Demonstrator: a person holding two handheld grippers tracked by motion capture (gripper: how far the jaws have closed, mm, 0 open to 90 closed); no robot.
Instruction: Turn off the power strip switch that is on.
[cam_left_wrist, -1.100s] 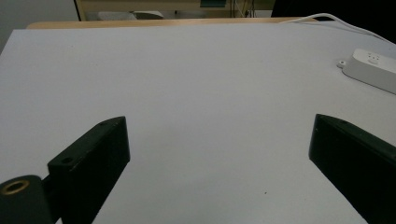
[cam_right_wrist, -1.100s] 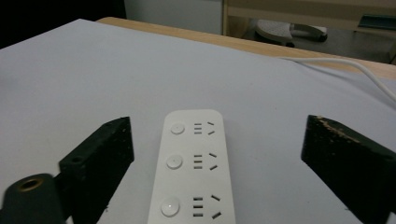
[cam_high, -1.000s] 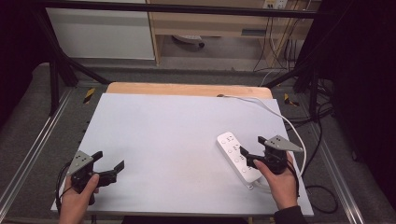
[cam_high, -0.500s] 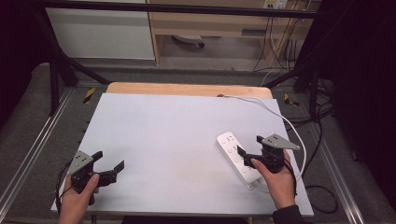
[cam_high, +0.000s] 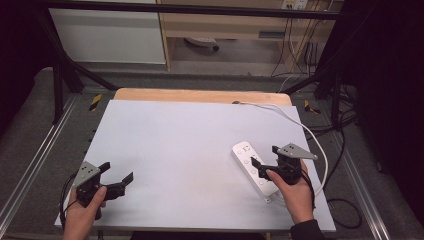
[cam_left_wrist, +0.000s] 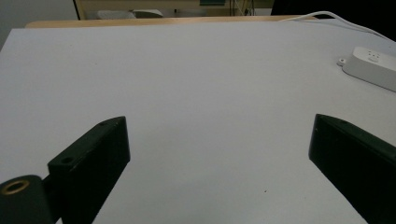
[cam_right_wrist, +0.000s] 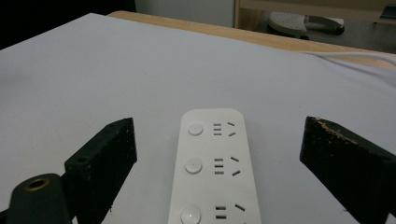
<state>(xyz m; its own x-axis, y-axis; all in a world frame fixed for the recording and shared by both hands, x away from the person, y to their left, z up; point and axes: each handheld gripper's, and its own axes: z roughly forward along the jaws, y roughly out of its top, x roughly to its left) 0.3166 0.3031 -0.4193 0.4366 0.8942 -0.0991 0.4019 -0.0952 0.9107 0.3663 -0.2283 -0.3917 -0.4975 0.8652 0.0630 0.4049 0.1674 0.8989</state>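
A white power strip lies at the right of the white table, and its white cable runs off toward the back. My right gripper is open over the strip's near half. In the right gripper view the power strip lies lengthwise between the spread jaws of my right gripper, apart from both. My left gripper is open at the front left over bare table. In the left gripper view, my left gripper holds nothing, and the strip's end shows far right.
A wooden board edge borders the table's far side. Metal rails run along both sides. Behind stand a white cabinet and a wooden shelf. Dark cables hang off the right edge.
My right gripper has edged very slightly away from me over the power strip. The left gripper and the strip have stayed put.
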